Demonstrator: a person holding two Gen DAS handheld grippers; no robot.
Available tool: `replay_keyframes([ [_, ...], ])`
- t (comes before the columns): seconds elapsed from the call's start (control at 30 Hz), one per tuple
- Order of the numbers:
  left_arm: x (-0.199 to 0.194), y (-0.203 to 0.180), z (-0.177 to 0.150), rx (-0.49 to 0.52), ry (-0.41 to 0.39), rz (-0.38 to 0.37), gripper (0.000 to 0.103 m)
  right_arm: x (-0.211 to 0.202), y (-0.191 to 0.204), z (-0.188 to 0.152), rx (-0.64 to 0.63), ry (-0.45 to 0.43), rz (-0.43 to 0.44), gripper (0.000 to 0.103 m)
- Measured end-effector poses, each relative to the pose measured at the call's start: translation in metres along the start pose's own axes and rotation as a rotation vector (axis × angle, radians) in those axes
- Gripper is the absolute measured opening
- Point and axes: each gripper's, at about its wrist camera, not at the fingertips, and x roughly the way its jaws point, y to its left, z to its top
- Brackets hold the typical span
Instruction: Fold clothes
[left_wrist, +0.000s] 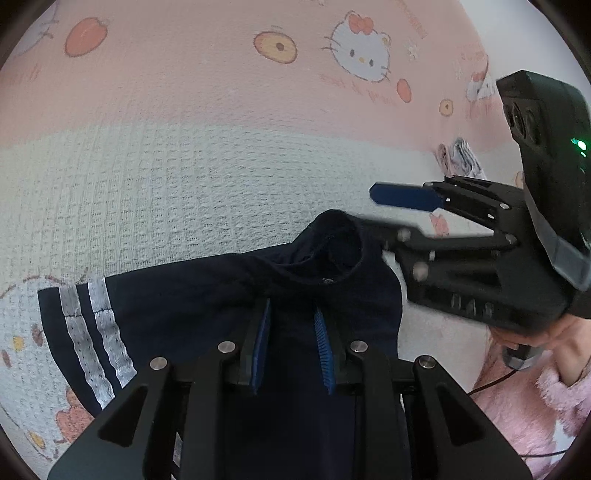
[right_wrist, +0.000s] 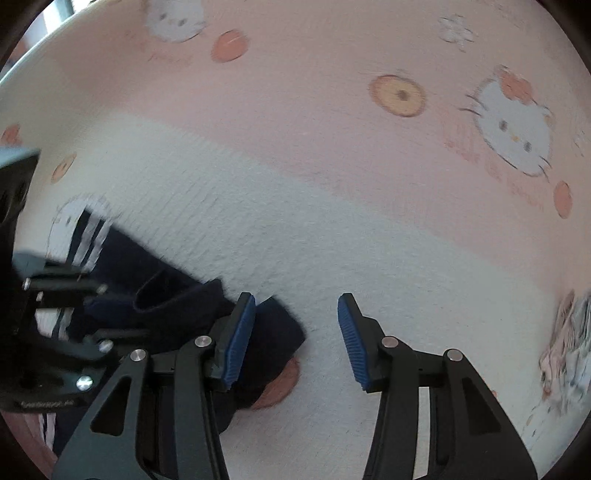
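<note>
Left wrist view: a pink and white waffle-textured bedspread (left_wrist: 177, 177) printed with cartoon cats and fruit fills the frame. On its white band lies the navy garment (left_wrist: 207, 295). Its long axis runs left to right, with a cuff bearing two silver stripes (left_wrist: 88, 332) pointing left and a raised fold of cloth (left_wrist: 332, 243) at the right end. The garment's lower portion is hidden behind the left gripper (left_wrist: 291, 347), whose blue pads stand narrowly apart with navy cloth between them; whether they press it cannot be confirmed. The right gripper (right_wrist: 297, 341) has its fingers spread, nothing between them; only bedspread shows in the gap. Motion blur obscures its lower finger in the left view. A pink fleece sleeve (left_wrist: 554, 406) is cut off at the right edge.
</note>
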Motion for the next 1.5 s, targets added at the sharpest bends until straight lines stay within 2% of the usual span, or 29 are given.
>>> replay_keyframes([
  [0.1, 0.001, -0.001, 0.000, 0.004, -0.001, 0.002, 0.026, 0.006, 0.014, -0.004, -0.061, 0.063, 0.001, 0.048],
  [0.2, 0.003, 0.001, 0.001, -0.011, 0.000, -0.012, 0.026, 0.001, 0.026, -0.007, -0.067, 0.094, 0.092, 0.047],
  [0.23, 0.004, 0.001, 0.002, -0.013, 0.001, -0.014, 0.026, -0.001, 0.028, -0.007, -0.065, 0.089, 0.081, 0.045],
  [0.3, 0.007, -0.001, 0.002, -0.009, -0.001, -0.009, 0.026, 0.001, 0.025, -0.002, -0.024, 0.085, 0.047, 0.045],
  [0.4, 0.008, -0.003, 0.002, 0.007, -0.002, 0.002, 0.026, 0.006, 0.016, 0.007, 0.074, 0.090, 0.084, 0.049],
  [0.47, 0.009, -0.005, 0.002, 0.014, -0.001, 0.003, 0.026, 0.005, 0.020, 0.010, 0.028, 0.109, 0.083, 0.050],
  [0.57, 0.010, -0.003, 0.003, 0.013, 0.002, -0.001, 0.026, 0.001, 0.024, 0.013, -0.065, 0.191, 0.108, 0.049],
  [0.67, 0.013, -0.003, 0.005, 0.012, 0.006, -0.004, 0.026, -0.006, 0.025, 0.009, -0.165, 0.255, 0.097, 0.049],
  [0.77, 0.013, -0.002, 0.005, 0.022, 0.010, 0.000, 0.026, -0.014, 0.020, 0.005, -0.204, 0.291, 0.090, 0.050],
  [0.93, 0.013, 0.002, 0.005, 0.021, 0.010, -0.005, 0.026, -0.027, 0.018, -0.001, -0.241, 0.299, 0.054, 0.051],
  [1.03, 0.012, 0.006, 0.006, -0.003, -0.002, -0.030, 0.026, -0.034, 0.006, -0.006, -0.234, 0.313, 0.020, 0.056],
  [1.1, 0.009, 0.004, 0.007, 0.003, -0.021, -0.028, 0.026, -0.044, -0.012, -0.007, -0.165, 0.290, -0.036, 0.051],
  [1.13, 0.007, 0.002, 0.008, 0.014, -0.030, -0.023, 0.026, -0.052, -0.021, -0.007, -0.106, 0.255, -0.030, 0.051],
  [1.23, 0.001, -0.004, 0.009, 0.040, -0.050, -0.016, 0.026, -0.085, -0.040, -0.001, 0.111, 0.109, 0.060, 0.051],
  [1.33, -0.007, 0.002, 0.013, 0.010, -0.057, 0.002, 0.026, -0.104, -0.024, 0.011, 0.172, 0.008, 0.086, 0.051],
  [1.37, -0.012, 0.006, 0.014, -0.007, -0.063, 0.018, 0.026, -0.104, -0.016, 0.015, 0.170, -0.004, 0.073, 0.051],
  [1.47, -0.035, 0.027, 0.011, -0.074, -0.086, 0.099, 0.028, -0.090, 0.004, 0.028, 0.240, -0.007, 0.105, 0.051],
  [1.5, -0.042, 0.038, 0.007, -0.113, -0.084, 0.130, 0.030, -0.085, 0.006, 0.028, 0.276, 0.020, 0.073, 0.051],
])
